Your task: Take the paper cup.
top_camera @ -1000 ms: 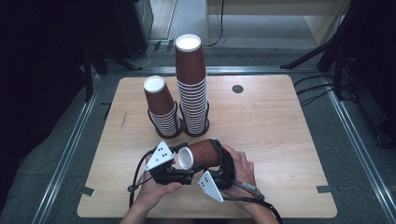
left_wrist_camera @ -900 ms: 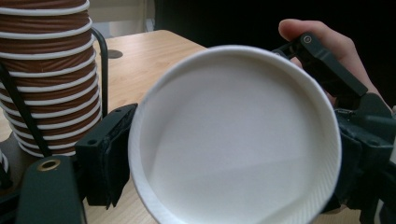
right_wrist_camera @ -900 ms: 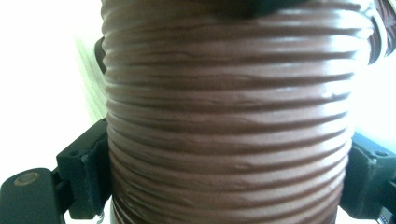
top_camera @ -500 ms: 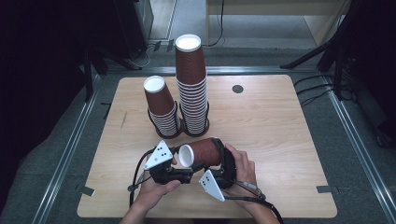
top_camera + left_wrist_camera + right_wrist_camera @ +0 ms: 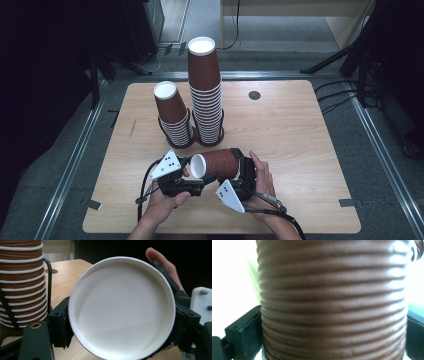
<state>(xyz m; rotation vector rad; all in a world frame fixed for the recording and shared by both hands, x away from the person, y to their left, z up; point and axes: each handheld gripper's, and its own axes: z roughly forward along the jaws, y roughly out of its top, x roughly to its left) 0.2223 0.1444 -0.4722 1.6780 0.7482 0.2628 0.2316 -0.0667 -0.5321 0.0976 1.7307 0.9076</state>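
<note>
empty brown cup [image 5: 220, 163] sideways, stacked cups [image 5: 206, 95] behind

You are working under even overhead light: the wooden table [image 5: 300, 150] is bright and evenly lit, while everything around the table falls off into near black. Shadows on the table are short and soft, pooling just under the tall cup stack [image 5: 206, 95]. In your left gripper view, the white inside of the held cup [image 5: 122, 307] is clean and sharp, with a faint grey shadow across its lower half. Your right gripper view sits so close to that cup that its brown ribs blur, and the background beside it blows out to white glare.
</note>
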